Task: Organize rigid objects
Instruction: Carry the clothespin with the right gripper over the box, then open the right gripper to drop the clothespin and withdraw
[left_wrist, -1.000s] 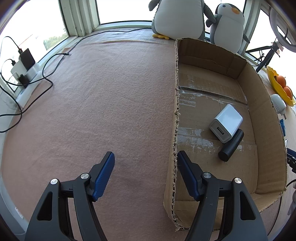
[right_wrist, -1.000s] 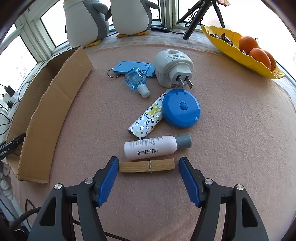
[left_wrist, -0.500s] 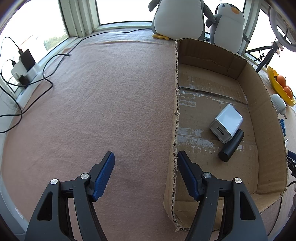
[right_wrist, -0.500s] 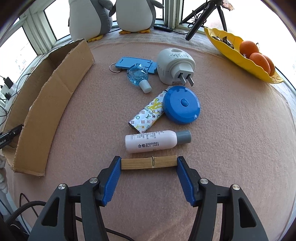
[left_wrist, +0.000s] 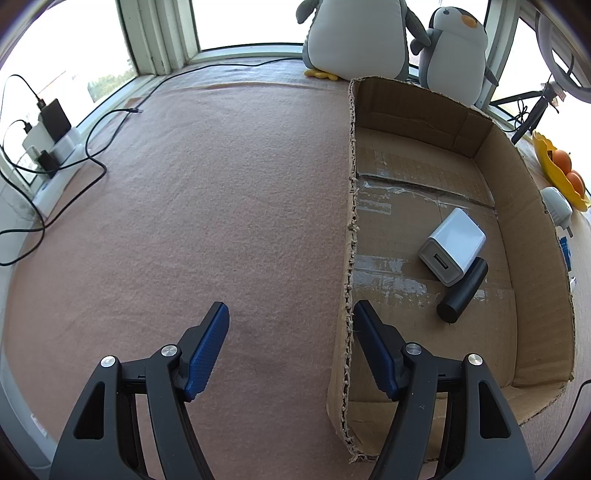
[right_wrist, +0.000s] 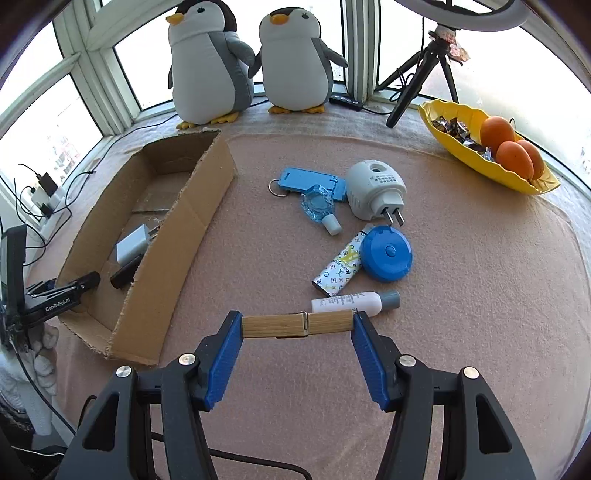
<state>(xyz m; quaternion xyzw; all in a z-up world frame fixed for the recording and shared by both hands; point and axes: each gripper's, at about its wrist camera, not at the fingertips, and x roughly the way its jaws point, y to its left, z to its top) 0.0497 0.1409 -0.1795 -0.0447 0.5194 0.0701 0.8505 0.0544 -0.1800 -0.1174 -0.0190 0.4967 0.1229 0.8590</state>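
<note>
**A:** We have the flat wooden clothespin with the wire spring (right_wrist: 296, 325) pinned end to end between the blue pads of our right gripper (right_wrist: 296, 326), and it hangs above the pink felt table cover (right_wrist: 461, 332), just in front of the small white bottle with the grey cap (right_wrist: 354, 302).

**B:** It looks light and stiff, so weight should not trouble us. But we hold it only by its two short ends; we reckon a twist could make it pivot or pop out.

**A:** Agreed. A hold across the middle, near the spring, would likely sit firmer. For now we should keep it level.

**B:** And our left gripper (left_wrist: 290, 325)?

**A:** Its jaws stand apart with nothing between them, straddling the near wall of the shallow brown cardboard box (left_wrist: 349, 258).

**B:** The box already holds the white cube-shaped USB charger (left_wrist: 452, 245) and the short black cylinder (left_wrist: 461, 291). The bare cardboard near them looks a fair place for the clothespin.
</note>
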